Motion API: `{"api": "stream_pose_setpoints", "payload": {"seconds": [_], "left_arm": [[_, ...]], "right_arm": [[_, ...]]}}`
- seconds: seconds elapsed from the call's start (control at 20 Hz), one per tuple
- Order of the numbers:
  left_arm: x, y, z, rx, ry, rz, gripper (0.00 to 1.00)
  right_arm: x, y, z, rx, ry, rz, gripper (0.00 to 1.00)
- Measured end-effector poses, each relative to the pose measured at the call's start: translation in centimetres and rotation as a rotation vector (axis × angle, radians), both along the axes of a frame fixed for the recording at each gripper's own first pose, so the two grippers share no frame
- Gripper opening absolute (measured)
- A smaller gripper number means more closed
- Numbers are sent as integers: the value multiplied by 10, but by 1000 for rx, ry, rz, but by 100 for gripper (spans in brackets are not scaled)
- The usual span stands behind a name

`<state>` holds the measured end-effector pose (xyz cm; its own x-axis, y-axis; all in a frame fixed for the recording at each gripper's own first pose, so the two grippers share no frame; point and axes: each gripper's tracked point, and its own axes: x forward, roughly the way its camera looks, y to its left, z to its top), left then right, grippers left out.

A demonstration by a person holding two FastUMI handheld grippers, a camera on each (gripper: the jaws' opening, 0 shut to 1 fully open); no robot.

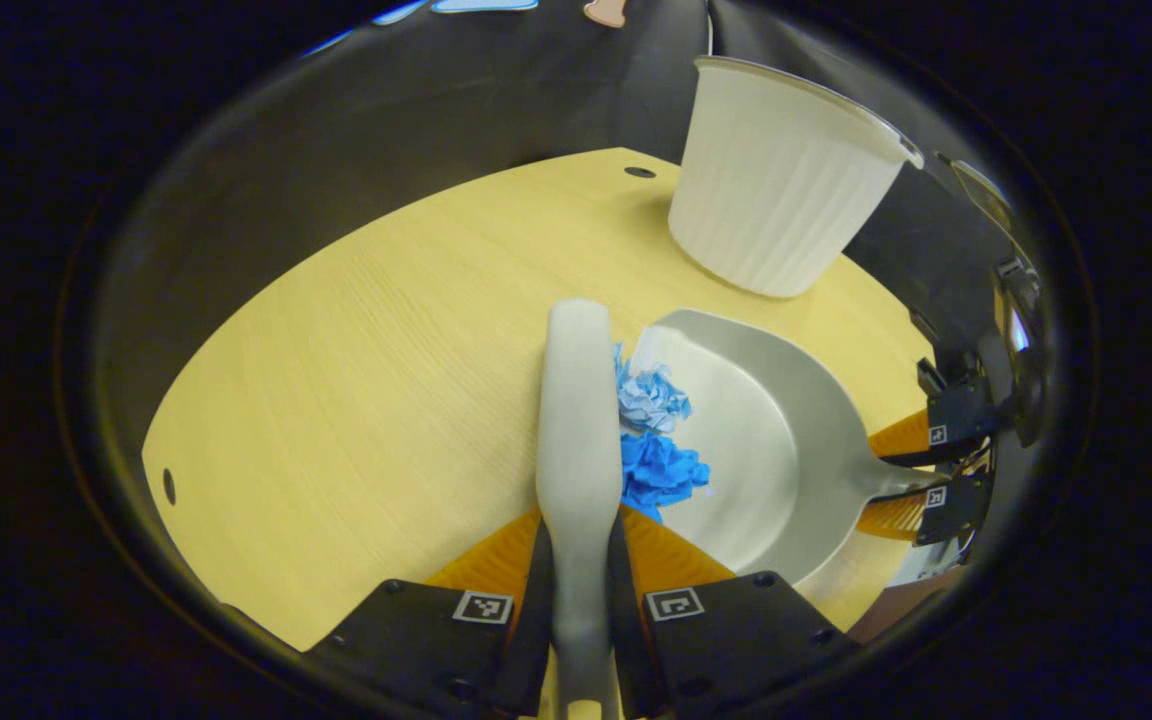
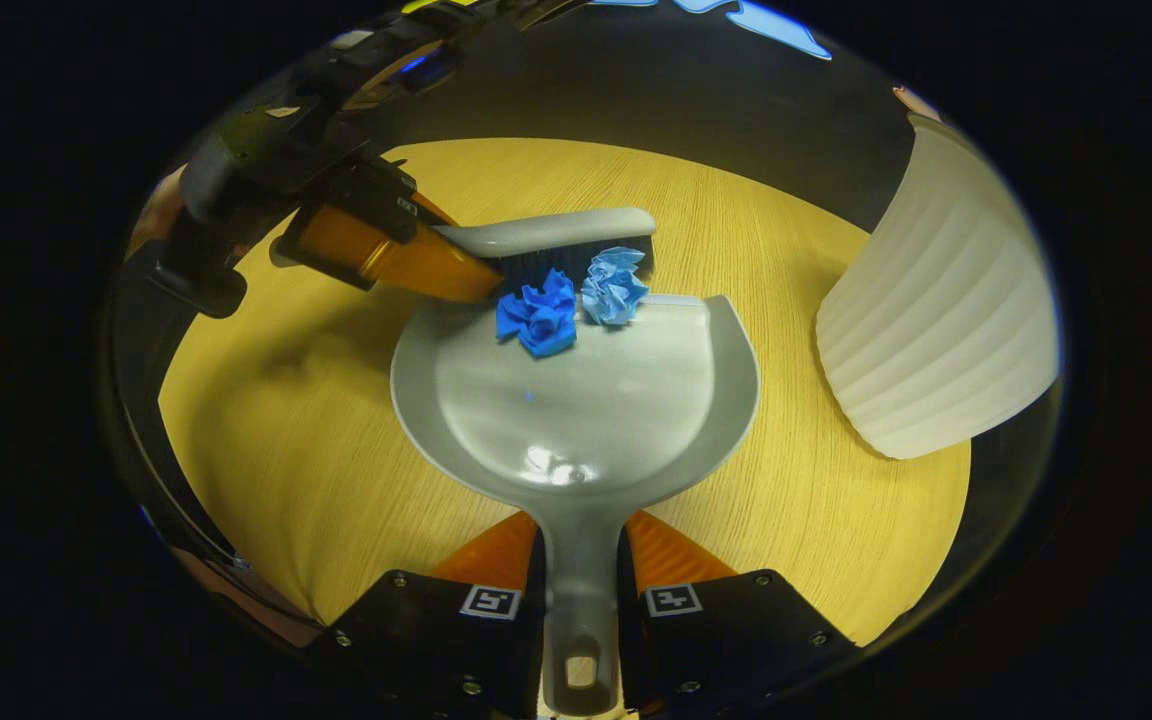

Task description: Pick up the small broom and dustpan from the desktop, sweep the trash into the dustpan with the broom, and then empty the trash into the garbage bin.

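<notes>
The left gripper (image 1: 579,560) has its jaws closed on the broom (image 1: 576,420) handle, the head reaching straight ahead over the desk (image 1: 356,380). Two blue paper wads (image 1: 658,440) lie just right of the broom, at the dustpan (image 2: 576,400) lip. The right gripper (image 2: 581,560) jaws clamp the dustpan handle, the pan flat ahead. The bin (image 2: 936,330) stands ahead to the right.

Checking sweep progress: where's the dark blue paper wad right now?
The dark blue wad sits on the dustpan lip, touching the broom bristles, left of the light blue wad.
</notes>
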<state>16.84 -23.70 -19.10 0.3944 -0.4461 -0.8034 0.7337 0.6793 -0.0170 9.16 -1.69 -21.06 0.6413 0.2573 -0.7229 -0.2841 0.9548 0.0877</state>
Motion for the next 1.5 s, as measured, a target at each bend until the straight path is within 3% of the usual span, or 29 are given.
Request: {"api": "stream_pose_setpoints", "payload": {"seconds": [0.05,0.2,0.25,0.4,0.9,1.2,1.5], "left_arm": [[-7,-4,1,-4,7,-3,35],[-19,-12,0,-11,-6,-6,32],[-20,-13,2,-18,-12,-1,36],[-24,-14,3,-25,-3,13,32],[-24,-14,21,-62,-44,53,33],[-28,4,39,-71,-68,80,34],[-37,32,41,-106,-51,164,34]], "right_arm": [[2,1,4,2,-6,1,35],[11,5,14,8,-27,0,30],[14,6,13,13,-40,-6,30],[11,8,5,25,-33,-50,31],[5,14,-9,53,-35,-157,30],[4,18,-3,45,-37,-207,31],[1,22,5,66,-48,-250,31]]}}
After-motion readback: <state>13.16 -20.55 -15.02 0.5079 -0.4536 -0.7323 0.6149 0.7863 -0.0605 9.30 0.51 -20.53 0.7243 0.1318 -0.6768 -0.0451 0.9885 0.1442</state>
